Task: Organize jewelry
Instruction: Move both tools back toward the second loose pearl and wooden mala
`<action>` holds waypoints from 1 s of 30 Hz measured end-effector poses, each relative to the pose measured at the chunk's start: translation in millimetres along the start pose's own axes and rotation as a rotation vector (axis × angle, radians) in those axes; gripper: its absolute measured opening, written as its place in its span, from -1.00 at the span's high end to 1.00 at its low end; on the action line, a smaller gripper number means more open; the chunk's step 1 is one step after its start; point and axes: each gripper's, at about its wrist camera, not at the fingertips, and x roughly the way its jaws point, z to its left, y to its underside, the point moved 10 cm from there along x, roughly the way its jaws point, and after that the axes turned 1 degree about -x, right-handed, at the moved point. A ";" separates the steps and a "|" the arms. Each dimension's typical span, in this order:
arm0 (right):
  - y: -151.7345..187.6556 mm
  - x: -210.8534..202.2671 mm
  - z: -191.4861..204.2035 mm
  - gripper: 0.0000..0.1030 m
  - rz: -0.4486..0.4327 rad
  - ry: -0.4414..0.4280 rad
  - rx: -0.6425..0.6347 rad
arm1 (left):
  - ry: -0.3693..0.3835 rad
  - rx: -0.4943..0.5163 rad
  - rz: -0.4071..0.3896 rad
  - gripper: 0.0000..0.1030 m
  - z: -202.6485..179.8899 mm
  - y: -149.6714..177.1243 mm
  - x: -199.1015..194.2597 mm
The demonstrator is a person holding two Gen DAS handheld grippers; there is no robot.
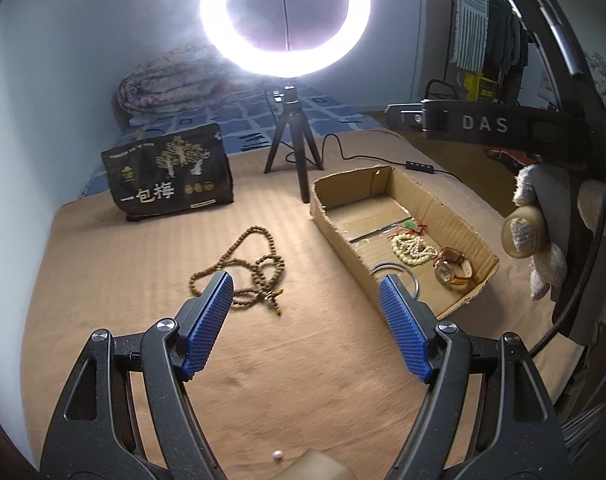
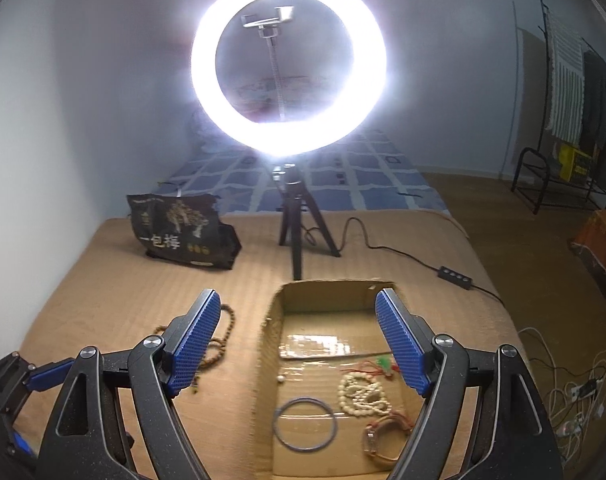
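Note:
A long brown bead necklace (image 1: 239,276) lies loose on the tan bed cover, just beyond my left gripper (image 1: 305,284), which is open and empty. To its right is a shallow cardboard box (image 1: 335,232) holding a white bead strand (image 1: 413,250), a watch (image 1: 451,270), a grey bangle (image 1: 395,268) and a green pendant (image 1: 411,224). My right gripper (image 2: 298,296) hangs open and empty over the box (image 2: 269,360), above the bangle (image 2: 305,424), white beads (image 2: 363,394), watch (image 2: 377,440) and a small pearl (image 2: 280,379). Another pearl (image 1: 277,455) lies near me on the cover.
A lit ring light on a small black tripod (image 1: 291,152) stands behind the box, its cable and controller (image 2: 455,274) trailing right. A black snack bag (image 1: 169,172) stands at the back left. A gloved hand (image 1: 543,240) holds the right tool. Cables (image 2: 575,392) lie on the floor.

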 end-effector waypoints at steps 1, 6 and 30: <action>-0.2 0.2 3.5 -0.55 0.001 -0.007 0.000 | -0.002 0.002 0.000 -0.51 2.5 1.2 -1.7; 0.1 6.3 27.3 -0.55 0.018 -0.047 -0.012 | -0.013 0.003 0.004 -0.51 18.1 10.5 -8.8; 46.8 67.5 94.5 -0.55 0.229 -0.190 -0.019 | 0.045 -0.009 0.145 -0.51 64.2 109.1 -13.7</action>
